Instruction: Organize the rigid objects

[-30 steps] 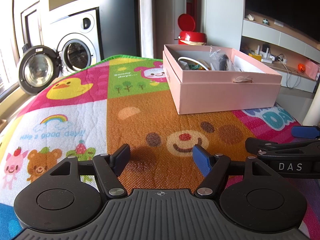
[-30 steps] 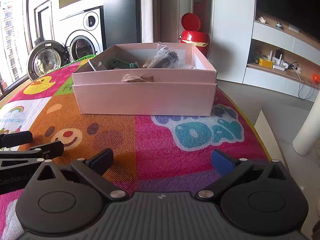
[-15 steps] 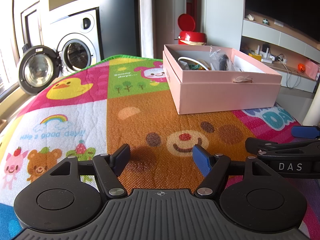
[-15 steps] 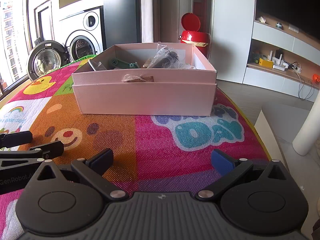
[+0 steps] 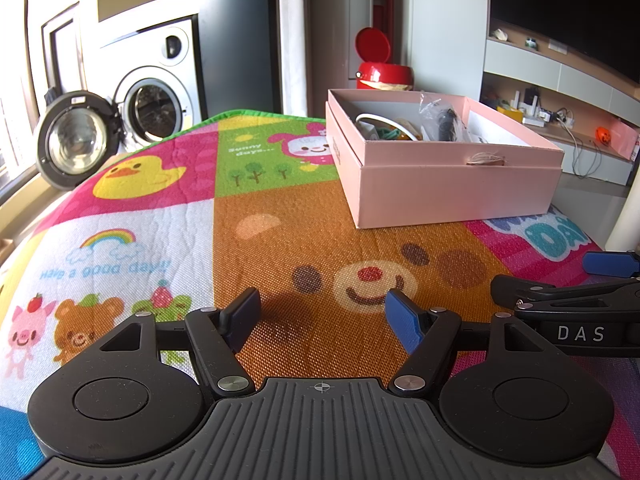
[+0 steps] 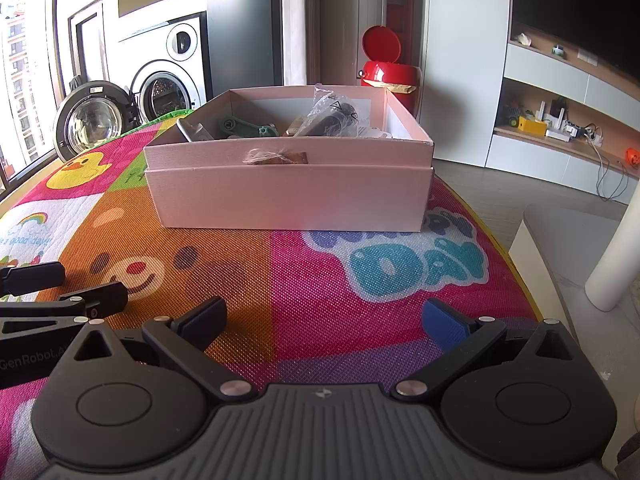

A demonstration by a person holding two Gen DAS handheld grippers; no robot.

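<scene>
Closest to us, the left gripper [image 5: 322, 314] sits low over the play mat [image 5: 280, 240]. Its two blue-tipped fingers are spread apart and nothing is between them. Under the gap is the orange patch with a smiling bear face [image 5: 370, 284]. Just beside it, on its right, is the right gripper [image 6: 324, 320]. Its fingers are spread wide too, and it holds nothing. It sits over the spot where the orange patch meets the pink one.

A bit further on, the mat shows the big blue word "DAY" [image 6: 416, 266], a rainbow [image 5: 106, 238] and a yellow duck [image 5: 138, 174].

Past these stands the pink box [image 6: 288, 190]. It is open at the top and rests on the mat, well apart from both grippers. A little knot of string [image 6: 264, 156] hangs on its front wall. Inside the box lie small hard things: a green plastic piece [image 6: 244, 128], a shiny metal piece [image 6: 194, 132], a dark thing in a clear bag [image 6: 334, 118] and a white ring [image 5: 380, 122].

Behind the mat is a red bin [image 6: 390, 72] with its lid up. To the left is a washing machine [image 5: 160, 88] with its round door [image 5: 74, 140] swung open. To the right are shelves [image 6: 560, 120] with small stuff on them.
</scene>
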